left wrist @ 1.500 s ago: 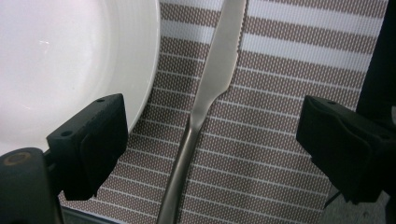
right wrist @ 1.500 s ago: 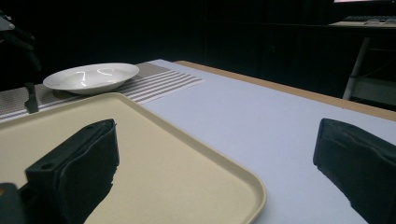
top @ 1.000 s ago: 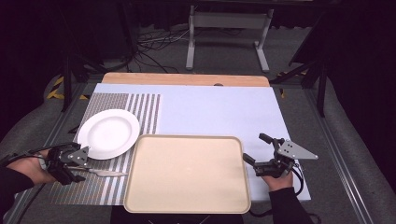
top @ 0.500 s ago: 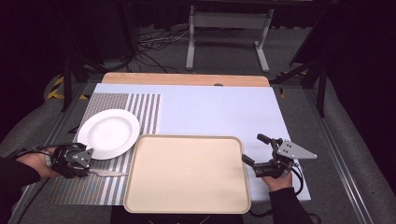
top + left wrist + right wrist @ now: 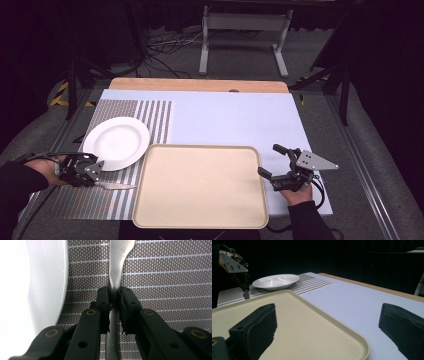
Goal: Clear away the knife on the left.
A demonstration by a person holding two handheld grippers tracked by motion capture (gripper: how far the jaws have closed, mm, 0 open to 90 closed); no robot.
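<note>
Silver metal knife (image 5: 115, 272) lies on the striped woven mat (image 5: 107, 200), just beside the round white plate (image 5: 116, 142). The left claw (image 5: 113, 302) pinches its handle. The right claw (image 5: 274, 161) waits wide open by the beige plastic tray (image 5: 200, 186). Lifting the knife seems next.

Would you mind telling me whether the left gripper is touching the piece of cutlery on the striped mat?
Touching. In the left gripper view, the left gripper has both jaws pressed against the cutlery's narrow metal neck, with no gap on either side.
</note>
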